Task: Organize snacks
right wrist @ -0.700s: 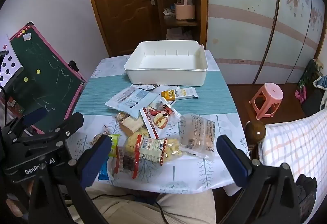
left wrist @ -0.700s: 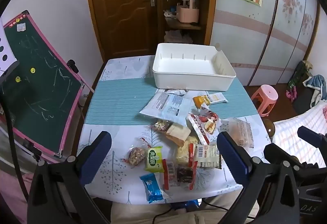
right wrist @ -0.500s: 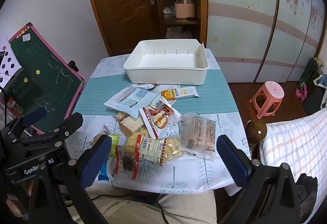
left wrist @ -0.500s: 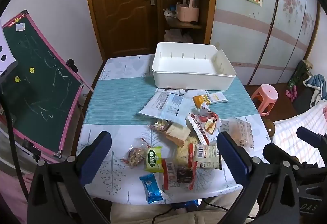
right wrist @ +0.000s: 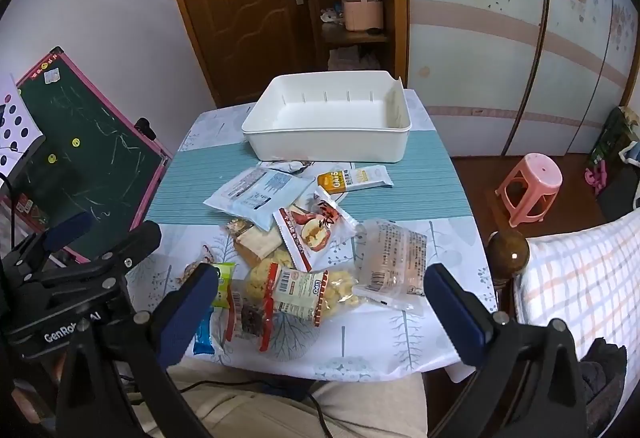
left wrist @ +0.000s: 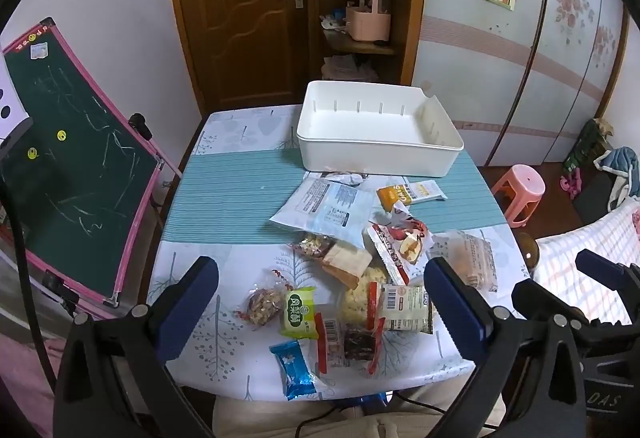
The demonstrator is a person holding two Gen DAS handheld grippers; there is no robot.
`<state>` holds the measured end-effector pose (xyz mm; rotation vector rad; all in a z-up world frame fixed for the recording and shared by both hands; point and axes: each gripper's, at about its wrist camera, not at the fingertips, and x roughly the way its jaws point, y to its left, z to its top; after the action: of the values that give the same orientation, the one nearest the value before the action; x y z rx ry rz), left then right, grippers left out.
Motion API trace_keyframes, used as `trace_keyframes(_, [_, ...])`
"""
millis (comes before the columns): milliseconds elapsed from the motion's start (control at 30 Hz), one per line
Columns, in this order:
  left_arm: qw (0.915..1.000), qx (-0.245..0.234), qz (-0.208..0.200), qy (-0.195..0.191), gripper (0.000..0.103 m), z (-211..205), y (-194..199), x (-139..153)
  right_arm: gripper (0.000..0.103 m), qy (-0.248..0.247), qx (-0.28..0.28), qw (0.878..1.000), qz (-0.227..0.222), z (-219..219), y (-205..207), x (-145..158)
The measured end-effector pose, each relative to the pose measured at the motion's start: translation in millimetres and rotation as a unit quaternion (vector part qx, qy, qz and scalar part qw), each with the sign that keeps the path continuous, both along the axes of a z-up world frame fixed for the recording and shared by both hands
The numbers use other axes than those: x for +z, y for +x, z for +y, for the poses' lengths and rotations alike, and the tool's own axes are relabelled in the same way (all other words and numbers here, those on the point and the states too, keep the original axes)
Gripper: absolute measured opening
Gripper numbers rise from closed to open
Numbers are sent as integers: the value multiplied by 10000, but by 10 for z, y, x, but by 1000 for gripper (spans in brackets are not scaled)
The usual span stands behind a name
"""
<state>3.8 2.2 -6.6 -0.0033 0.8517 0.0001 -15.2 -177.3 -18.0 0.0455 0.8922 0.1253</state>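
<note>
Nothing's moved since earlier. Left gripper [left wrist: 320, 302] & right gripper [right wrist: 320, 298] both released, empty. Crinkly plastic snack packets [left wrist: 352, 278]: light, slippery, crushable; pinch sealed edges.

Black left claw [left wrist: 320, 302] and right claw [right wrist: 320, 302] carry blue pads, silver screws, white lettering.

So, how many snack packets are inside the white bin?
0. The white bin holds none; all packets, such as the green one and the blue one, lie on the table in front of it.
</note>
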Motion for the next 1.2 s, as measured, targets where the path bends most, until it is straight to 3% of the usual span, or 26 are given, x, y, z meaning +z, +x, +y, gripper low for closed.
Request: trace_keyframes(1200, [10000, 37, 61, -9, 102, -43, 18, -58, 103, 67, -2, 9999, 102, -33, 90, -109])
